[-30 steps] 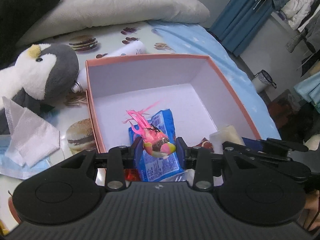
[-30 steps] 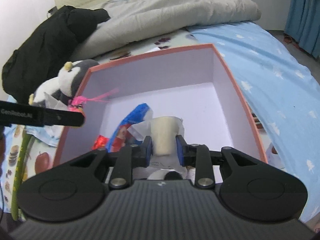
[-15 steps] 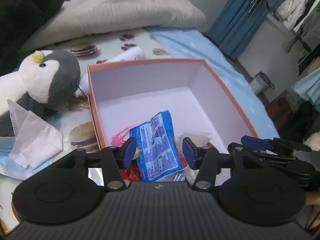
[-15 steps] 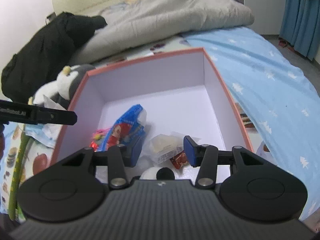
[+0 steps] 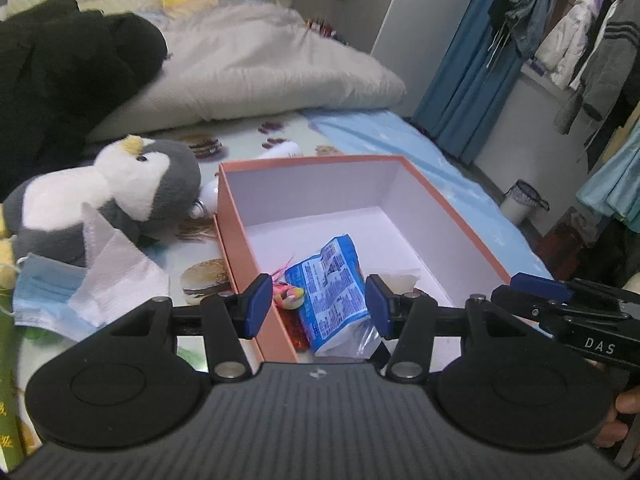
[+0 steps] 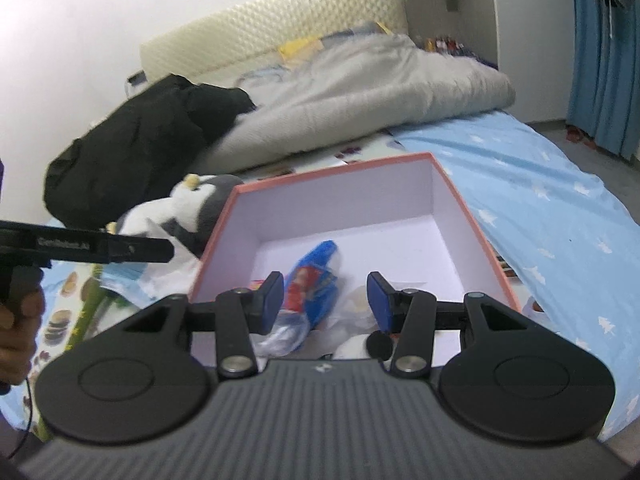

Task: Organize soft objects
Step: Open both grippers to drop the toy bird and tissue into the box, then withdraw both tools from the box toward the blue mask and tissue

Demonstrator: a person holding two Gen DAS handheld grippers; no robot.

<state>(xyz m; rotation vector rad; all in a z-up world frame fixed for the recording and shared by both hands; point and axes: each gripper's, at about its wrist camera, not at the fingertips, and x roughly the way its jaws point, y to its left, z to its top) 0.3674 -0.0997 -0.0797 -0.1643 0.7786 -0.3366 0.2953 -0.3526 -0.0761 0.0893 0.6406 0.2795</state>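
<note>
The right gripper [image 6: 326, 298] is seen above the near end of the box [image 6: 454, 196], its jaws apart with nothing gripped between them. A blue packet [image 6: 316, 280] and a clear wrapper [image 6: 356, 308] are seen lying in the box. A penguin [image 6: 188, 208] lies just left of the box. The left gripper [image 6: 120, 250] is seen at the left edge, held by a hand [image 6: 18, 336].

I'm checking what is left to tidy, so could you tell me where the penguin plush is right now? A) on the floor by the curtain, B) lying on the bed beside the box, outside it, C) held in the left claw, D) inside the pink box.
B: the penguin plush lies on the bed by the outer wall of the pink box, while the left claw stands open and empty.
</note>
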